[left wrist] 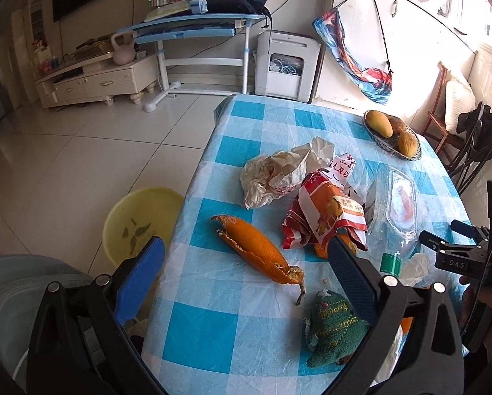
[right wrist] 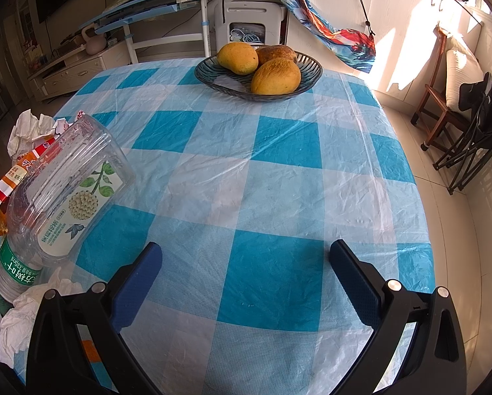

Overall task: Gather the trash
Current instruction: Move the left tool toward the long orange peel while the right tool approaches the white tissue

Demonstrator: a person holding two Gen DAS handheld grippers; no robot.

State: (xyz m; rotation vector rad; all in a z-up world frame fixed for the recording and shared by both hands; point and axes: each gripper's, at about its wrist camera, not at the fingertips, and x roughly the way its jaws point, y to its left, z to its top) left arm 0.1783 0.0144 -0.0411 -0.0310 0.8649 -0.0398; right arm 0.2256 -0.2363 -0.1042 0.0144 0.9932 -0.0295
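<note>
Jaws spread and holding nothing, the left gripper hovers over a curled orange peel beside the yellow plastic basin, likely the trash receptacle; the right gripper, equally released, waits nearby.

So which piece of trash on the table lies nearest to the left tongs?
The long orange peel, lying between the open left tongs; wrappers and paper sit farther back.

The right gripper hangs over the checked tablecloth with its blue-padded jaws spread wide and nothing between them. Just left of its left finger lies crumpled white tissue, and beside that a clear plastic bottle with a flower label leans tilted over a green-labelled bottle. Beyond those sit red-and-orange wrappers. Far ahead, a dark bowl holds three mangoes.
</note>
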